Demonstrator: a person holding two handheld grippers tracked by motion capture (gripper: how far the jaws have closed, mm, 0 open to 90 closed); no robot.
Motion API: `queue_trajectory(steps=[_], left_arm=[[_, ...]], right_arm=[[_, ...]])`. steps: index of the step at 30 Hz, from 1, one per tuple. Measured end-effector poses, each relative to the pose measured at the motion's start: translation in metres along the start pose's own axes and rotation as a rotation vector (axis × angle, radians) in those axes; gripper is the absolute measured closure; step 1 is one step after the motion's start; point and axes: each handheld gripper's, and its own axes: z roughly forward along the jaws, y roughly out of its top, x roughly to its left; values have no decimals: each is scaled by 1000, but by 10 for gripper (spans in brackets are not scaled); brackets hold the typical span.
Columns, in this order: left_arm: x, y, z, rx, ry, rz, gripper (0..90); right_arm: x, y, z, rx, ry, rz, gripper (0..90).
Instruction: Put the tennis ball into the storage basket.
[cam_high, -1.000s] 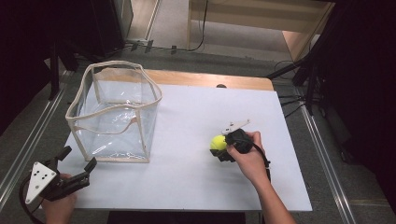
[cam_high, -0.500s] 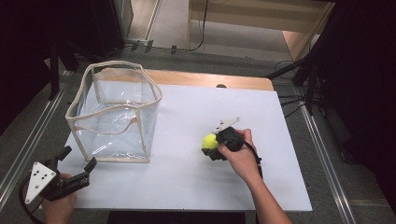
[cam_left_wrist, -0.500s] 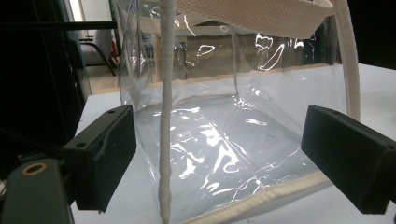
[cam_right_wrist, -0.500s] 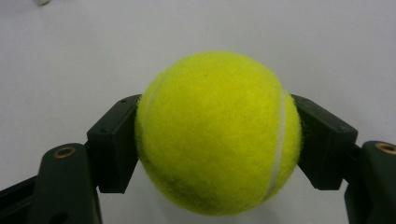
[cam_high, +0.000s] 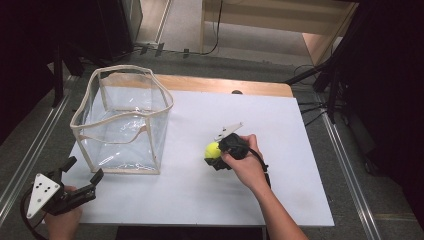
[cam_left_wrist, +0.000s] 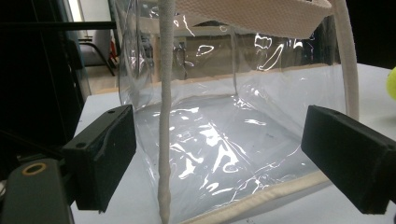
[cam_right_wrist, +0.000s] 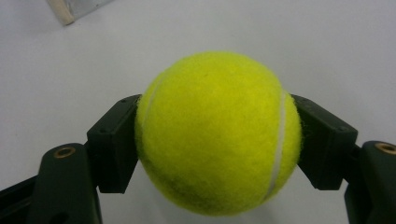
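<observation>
A yellow tennis ball (cam_high: 212, 149) (cam_right_wrist: 217, 133) sits clamped between the two black jaws of my right gripper (cam_high: 216, 156) (cam_right_wrist: 217, 140), just above the white table (cam_high: 250, 115) near its middle. A clear plastic bag with a cream fabric rim (cam_high: 122, 122) (cam_left_wrist: 233, 116) stands upright at the table's left. My left gripper (cam_high: 80, 172) (cam_left_wrist: 224, 154) is open at the table's front left corner, its jaws apart on either side of the bag's near corner seam without touching it.
A wooden strip (cam_high: 225, 85) runs along the table's far edge. Metal rails (cam_high: 345, 165) flank the table on both sides. Cables and dark stands (cam_high: 325, 80) lie on the floor at the back right. Open tabletop lies between ball and bag.
My right gripper has carried the tennis ball leftward toward the bag. The left gripper has stayed in place.
</observation>
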Motion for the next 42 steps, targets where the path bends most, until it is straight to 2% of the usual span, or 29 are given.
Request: queue_trajectory(steps=[23,37,42], left_arm=[[0,0,0,-5,-2,-7,104],[0,0,0,-7,-4,-5,104],[0,0,0,-6,-4,-4,104]], right_arm=[[21,33,24,-3,57,-68,236],[30,47,36,-2,79,-81,237],[32,51,39,-2,105,-83,237]])
